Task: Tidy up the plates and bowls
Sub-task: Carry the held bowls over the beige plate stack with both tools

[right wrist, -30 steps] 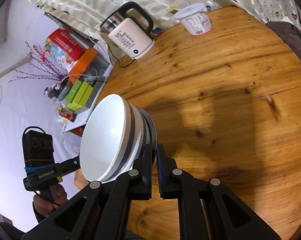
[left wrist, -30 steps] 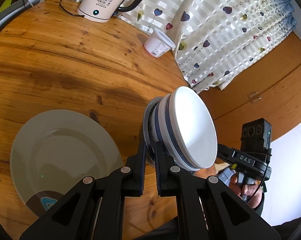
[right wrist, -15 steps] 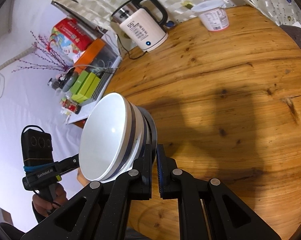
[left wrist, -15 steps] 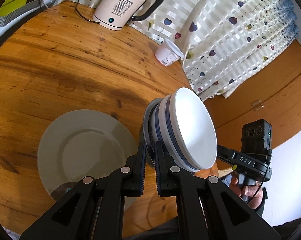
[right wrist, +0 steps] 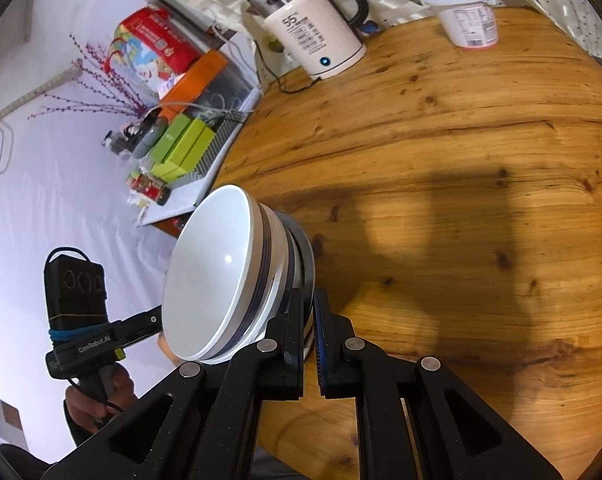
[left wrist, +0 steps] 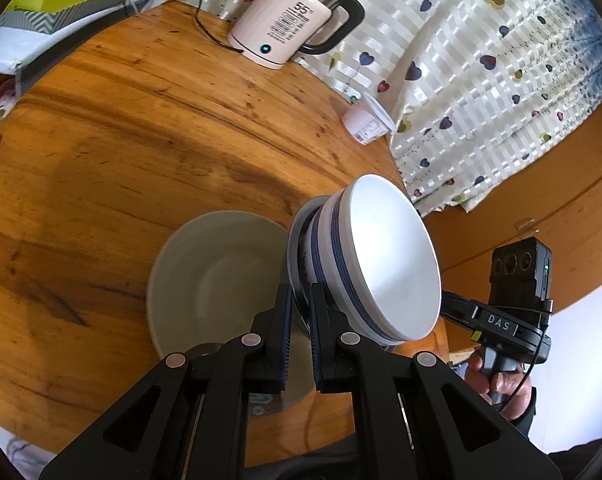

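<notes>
two claws, left (left wrist: 300,334) and right (right wrist: 308,338), each clamped narrow on rim of tilted bowl stack (left wrist: 365,264), held in air beside plate (left wrist: 217,280) on counter (left wrist: 113,152). risk: thin rim grip, stack slips or strikes plate.

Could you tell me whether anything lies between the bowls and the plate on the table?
Nothing visible does. The plate shows nothing lying on it and sits just beside the bowls; the left gripper hides its near edge.

Bright daylight, sharp frames, heavy fisheye bending at edges; soft shadows darken the table (right wrist: 461,152), perhaps window-lit.
</notes>
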Available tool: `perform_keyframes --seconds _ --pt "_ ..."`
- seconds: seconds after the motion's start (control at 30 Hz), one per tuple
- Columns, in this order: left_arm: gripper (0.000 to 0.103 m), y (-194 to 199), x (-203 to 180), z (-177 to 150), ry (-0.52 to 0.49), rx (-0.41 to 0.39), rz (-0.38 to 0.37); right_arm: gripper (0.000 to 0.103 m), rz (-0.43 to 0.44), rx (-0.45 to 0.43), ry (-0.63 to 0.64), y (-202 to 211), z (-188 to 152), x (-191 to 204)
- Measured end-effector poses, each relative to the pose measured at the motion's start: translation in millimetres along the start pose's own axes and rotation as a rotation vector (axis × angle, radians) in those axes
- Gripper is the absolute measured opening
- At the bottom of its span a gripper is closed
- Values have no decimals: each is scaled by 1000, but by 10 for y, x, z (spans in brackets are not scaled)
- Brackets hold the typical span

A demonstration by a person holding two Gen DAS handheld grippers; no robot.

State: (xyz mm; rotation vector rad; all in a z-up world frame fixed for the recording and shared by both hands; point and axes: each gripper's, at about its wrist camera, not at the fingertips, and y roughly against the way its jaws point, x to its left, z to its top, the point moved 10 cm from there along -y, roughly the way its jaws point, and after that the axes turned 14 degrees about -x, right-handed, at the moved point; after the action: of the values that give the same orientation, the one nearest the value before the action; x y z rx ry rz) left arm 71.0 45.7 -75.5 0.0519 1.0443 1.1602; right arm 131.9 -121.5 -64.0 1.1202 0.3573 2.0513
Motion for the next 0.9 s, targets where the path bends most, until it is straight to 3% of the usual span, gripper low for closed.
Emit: perform_keyframes --seconds 0.9 --pt "7 218 348 -15 44 -17 58 7 11 72 18 -309 -201 197"
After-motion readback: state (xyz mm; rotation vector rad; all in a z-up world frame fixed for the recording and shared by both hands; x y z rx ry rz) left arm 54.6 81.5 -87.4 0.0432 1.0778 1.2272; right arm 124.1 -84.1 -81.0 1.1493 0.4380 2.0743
